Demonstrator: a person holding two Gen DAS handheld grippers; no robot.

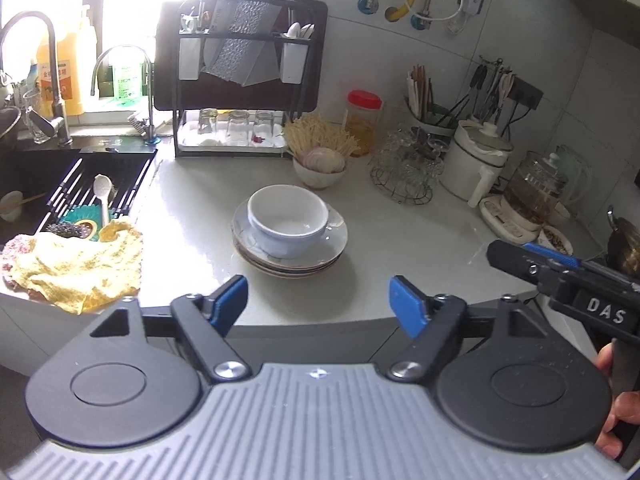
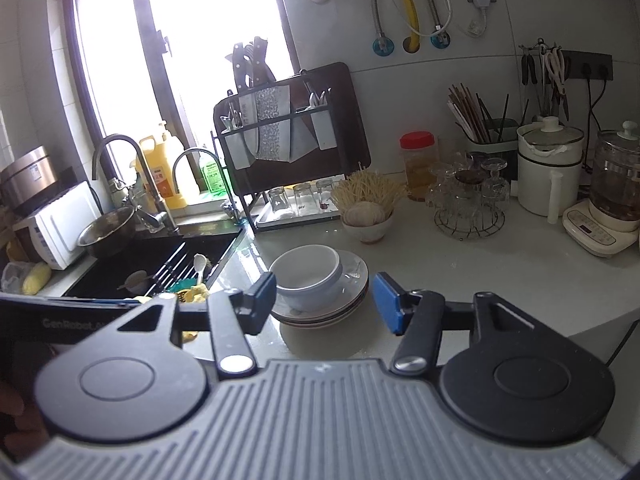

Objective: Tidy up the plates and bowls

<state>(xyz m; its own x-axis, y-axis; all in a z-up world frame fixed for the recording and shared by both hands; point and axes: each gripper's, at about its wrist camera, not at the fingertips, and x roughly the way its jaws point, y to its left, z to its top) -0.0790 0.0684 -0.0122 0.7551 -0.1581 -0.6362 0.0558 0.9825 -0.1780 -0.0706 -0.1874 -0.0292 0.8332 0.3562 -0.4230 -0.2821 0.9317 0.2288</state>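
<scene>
We have the white bowl (image 1: 287,220) sitting in the stack of plates (image 1: 336,240) mid-tabletop (image 1: 400,240), straight ahead of both our grippers. Our right gripper (image 2: 324,300) looks nearer, its wide, empty jaws flanking the stack's near edge; our left gripper (image 1: 318,304) hangs back off the tabletop edge, jaws equally wide. Round stack, no long axis. The pale, glossy tabletop has free room to the right; the sink (image 1: 60,184) lies left.

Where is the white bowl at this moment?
The white bowl sits on the plate stack mid-counter, right of the sink, before the noodle bowl.
</scene>
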